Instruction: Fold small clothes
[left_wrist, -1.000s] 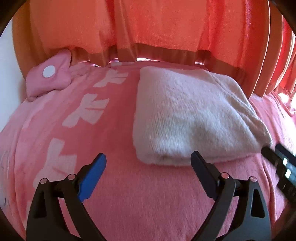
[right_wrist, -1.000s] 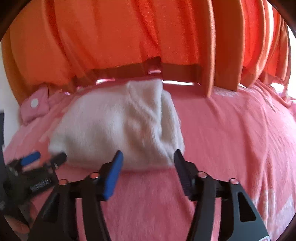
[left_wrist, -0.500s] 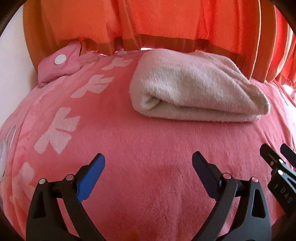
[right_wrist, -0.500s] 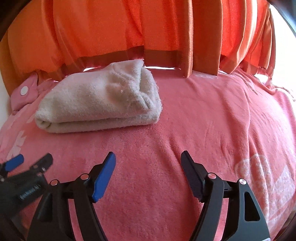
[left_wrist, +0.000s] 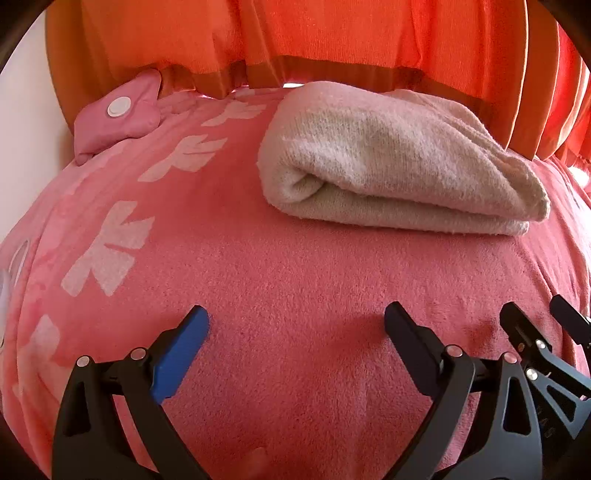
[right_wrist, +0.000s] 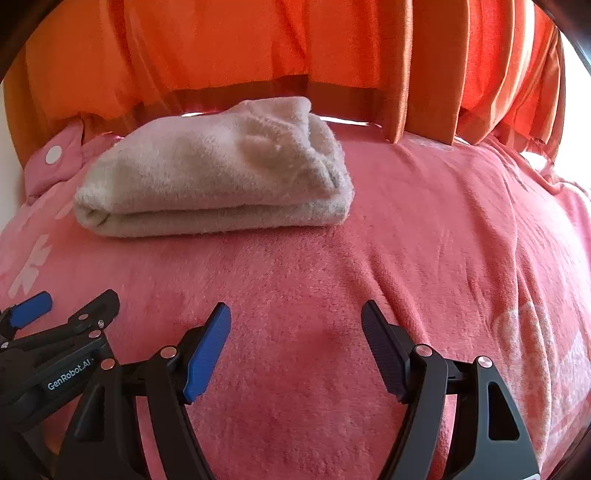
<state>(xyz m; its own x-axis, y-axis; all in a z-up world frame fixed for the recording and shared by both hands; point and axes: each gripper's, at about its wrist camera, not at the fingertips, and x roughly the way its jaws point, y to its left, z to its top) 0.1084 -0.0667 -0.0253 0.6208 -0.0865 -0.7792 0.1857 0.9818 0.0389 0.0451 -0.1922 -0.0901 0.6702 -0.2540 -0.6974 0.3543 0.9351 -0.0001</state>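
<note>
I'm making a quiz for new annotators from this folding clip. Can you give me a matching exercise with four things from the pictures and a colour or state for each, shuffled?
Things:
1. garment
2. blanket
3. curtain
4. left gripper

Colours or states:
A. orange, hanging behind
B. open, holding nothing
C. cream, folded
D. pink, with pale bow shapes

Pairs: 1-C, 2-D, 3-A, 4-B

Folded garment (left_wrist: 399, 162) on pink blanket (left_wrist: 295, 288)
</note>
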